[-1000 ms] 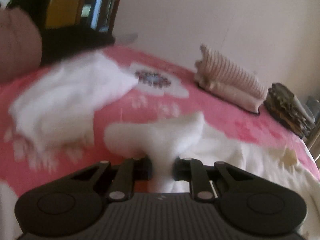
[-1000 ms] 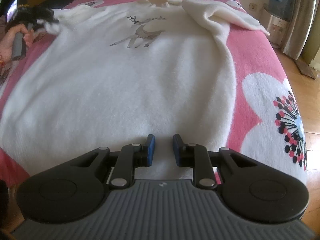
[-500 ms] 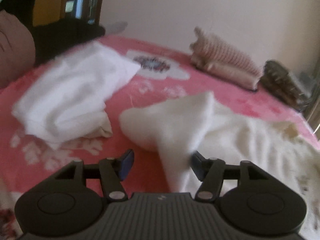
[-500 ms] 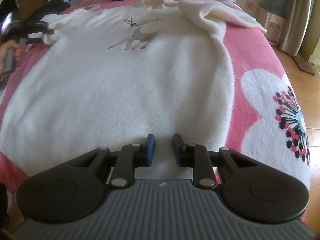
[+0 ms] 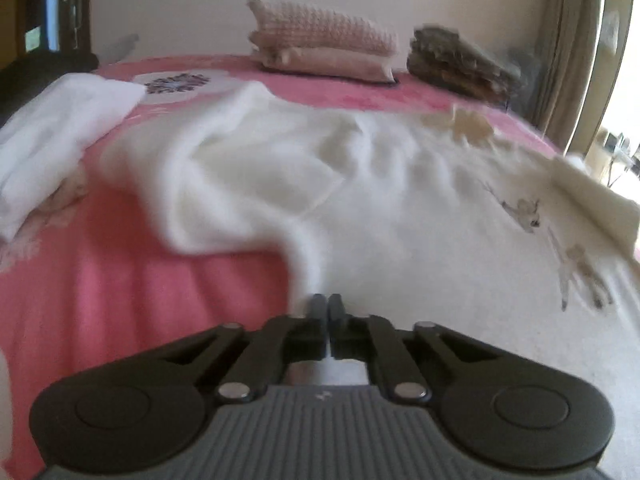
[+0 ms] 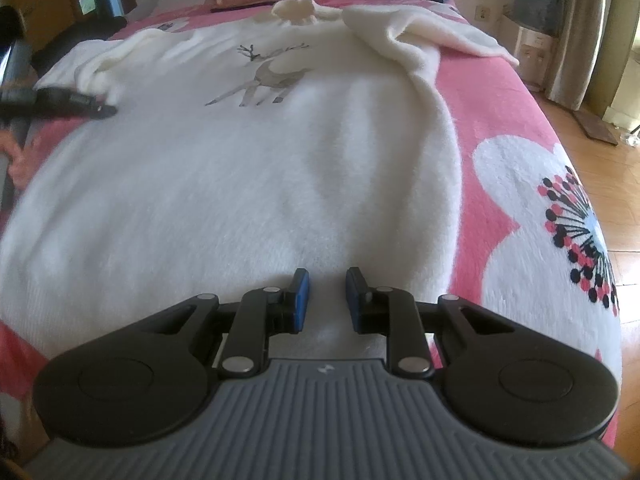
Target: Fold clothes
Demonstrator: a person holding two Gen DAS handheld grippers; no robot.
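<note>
Roughly mid-setup: cream fluffy sweater with a grey reindeer print lies face up, spread flat across the pink bed blanket with big white flowers, filling the centre of the right wrist view. Collar sits at top centre, hem at the bottom by the camera.

Left claw: fingers pressed together, no gap showing, parked at the sweater's edge in the lower centre of its own view. Fabric rises right at the tips, but blur hides whether any is pinched, so cannot tell if it grips cloth. In the right wrist view the same claw shows at the left edge, touching the bunched near sleeve. That sleeve looks laid inward over the body, probably to start a narrow fold.

Right claw: blue pads apart by a moderate gap, nothing between them, hovering at bottom centre over the hem area. Likely waiting to take the hem once both sleeves are in.

Other sleeve at upper right is folded partway but its cuff still trails out onto the blanket.

Crumpled white cloth at left of the left wrist view, apart from the sweater. Pink folded stack and dark folded stack at top, presumably finished items kept clear.
</note>
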